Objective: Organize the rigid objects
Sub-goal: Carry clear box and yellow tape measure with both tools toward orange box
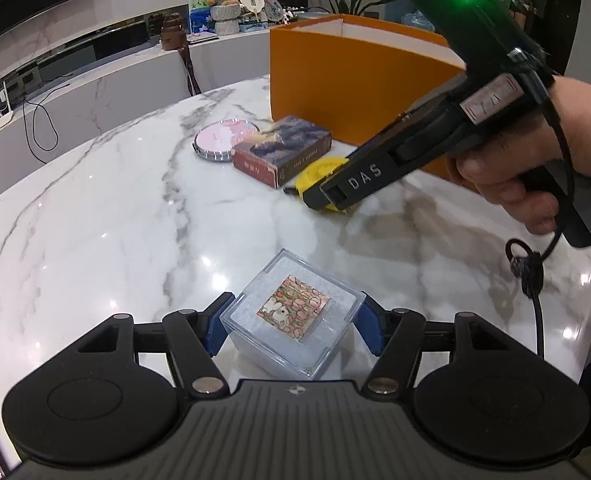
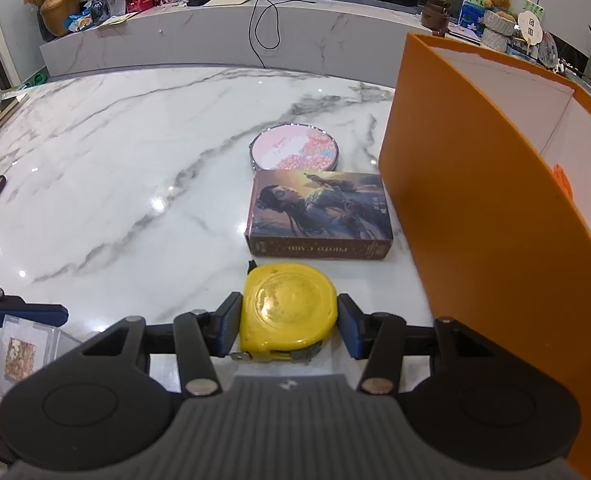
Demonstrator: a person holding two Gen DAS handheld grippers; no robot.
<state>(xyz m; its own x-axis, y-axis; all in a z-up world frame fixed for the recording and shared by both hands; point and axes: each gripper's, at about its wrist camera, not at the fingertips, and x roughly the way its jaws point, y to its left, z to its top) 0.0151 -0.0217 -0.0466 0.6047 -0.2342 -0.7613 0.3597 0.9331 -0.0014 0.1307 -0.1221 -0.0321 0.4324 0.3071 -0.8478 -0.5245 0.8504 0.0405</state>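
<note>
Pinching the yellow tape measure (image 2: pixel 289 312) near the orange box (image 2: pixel 495 220), the right gripper (image 2: pixel 289 326) is clamping it, while the left gripper (image 1: pixel 293 326) is squeezing a clear plastic case (image 1: pixel 291 312).

Both views are evenly bright under indoor ceiling light, which throws small white glare spots on the glossy marble tabletop (image 2: pixel 135 152). Fisheye bending curves the far counter and darkens the corners. In the right wrist view the clear plastic box (image 2: pixel 23 350) at 8 o'clock is blurred.
</note>
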